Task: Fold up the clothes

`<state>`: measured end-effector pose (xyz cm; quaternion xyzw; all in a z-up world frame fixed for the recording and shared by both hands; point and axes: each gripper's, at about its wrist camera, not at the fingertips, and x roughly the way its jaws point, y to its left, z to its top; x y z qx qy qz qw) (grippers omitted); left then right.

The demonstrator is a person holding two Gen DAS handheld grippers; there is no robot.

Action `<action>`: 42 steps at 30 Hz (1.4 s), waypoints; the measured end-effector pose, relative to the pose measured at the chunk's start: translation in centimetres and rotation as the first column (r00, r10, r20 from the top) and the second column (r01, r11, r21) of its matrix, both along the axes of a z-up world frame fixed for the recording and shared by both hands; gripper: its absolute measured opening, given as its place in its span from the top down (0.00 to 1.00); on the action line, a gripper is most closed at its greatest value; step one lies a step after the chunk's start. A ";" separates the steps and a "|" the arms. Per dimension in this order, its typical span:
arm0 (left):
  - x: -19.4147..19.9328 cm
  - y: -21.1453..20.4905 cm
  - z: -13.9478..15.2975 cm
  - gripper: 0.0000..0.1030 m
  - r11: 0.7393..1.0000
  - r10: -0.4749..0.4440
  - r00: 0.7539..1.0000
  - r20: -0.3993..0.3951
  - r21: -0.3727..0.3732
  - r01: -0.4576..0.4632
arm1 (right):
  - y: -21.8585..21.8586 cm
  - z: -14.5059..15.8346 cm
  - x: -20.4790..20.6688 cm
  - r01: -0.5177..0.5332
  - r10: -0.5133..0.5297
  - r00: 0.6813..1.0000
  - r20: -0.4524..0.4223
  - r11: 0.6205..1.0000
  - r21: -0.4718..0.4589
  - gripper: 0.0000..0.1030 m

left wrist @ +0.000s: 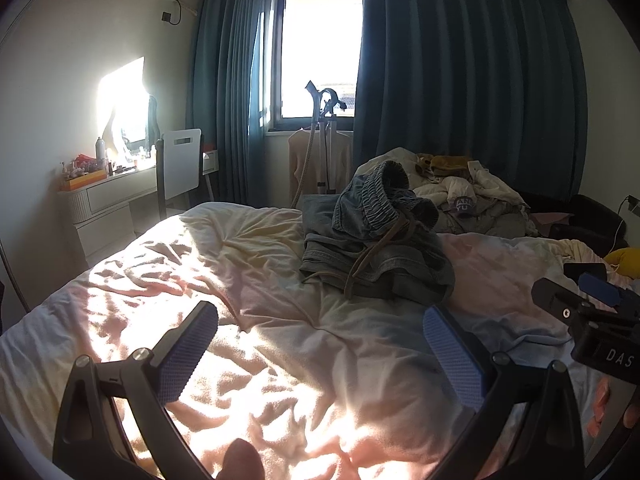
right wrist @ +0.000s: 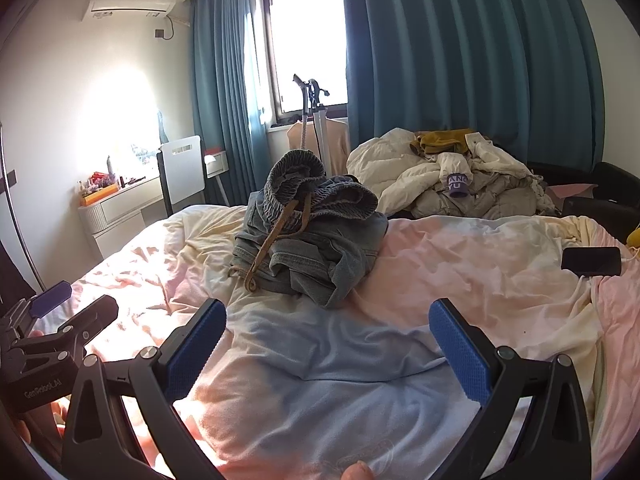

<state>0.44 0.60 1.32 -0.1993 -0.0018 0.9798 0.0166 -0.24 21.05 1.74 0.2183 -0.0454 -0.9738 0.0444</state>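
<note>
A crumpled pair of grey-blue denim shorts with an elastic waistband and a brown drawstring lies in a heap on the pastel duvet. In the right wrist view the denim shorts sit just beyond my fingers. My left gripper hovers open over the duvet, short of the shorts. My right gripper is open too, with nothing between its blue pads. Each gripper shows at the edge of the other's view.
A pile of pale garments lies at the far right of the bed. A black phone on a cable rests on the duvet at right. A garment steamer, a white chair and a dresser stand beyond the bed.
</note>
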 end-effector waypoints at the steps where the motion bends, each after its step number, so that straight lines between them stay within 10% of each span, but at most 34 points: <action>1: 0.0 0.0 0.0 0.00 1.000 0.001 1.000 -0.001 -0.002 -0.001 | 0.0 0.0 0.0 -0.001 0.001 1.000 -0.001 1.000 0.000 0.00; 31: -1.3 0.4 -1.6 0.00 0.996 -0.086 0.985 0.153 0.045 0.080 | 0.1 0.6 -0.1 -0.029 0.029 1.000 -0.012 0.999 -0.026 0.00; 42: -8.7 4.1 0.0 0.00 0.976 -0.215 0.959 0.185 0.080 0.203 | 3.1 -1.0 -3.0 0.024 -0.020 0.998 0.051 0.995 -0.094 0.00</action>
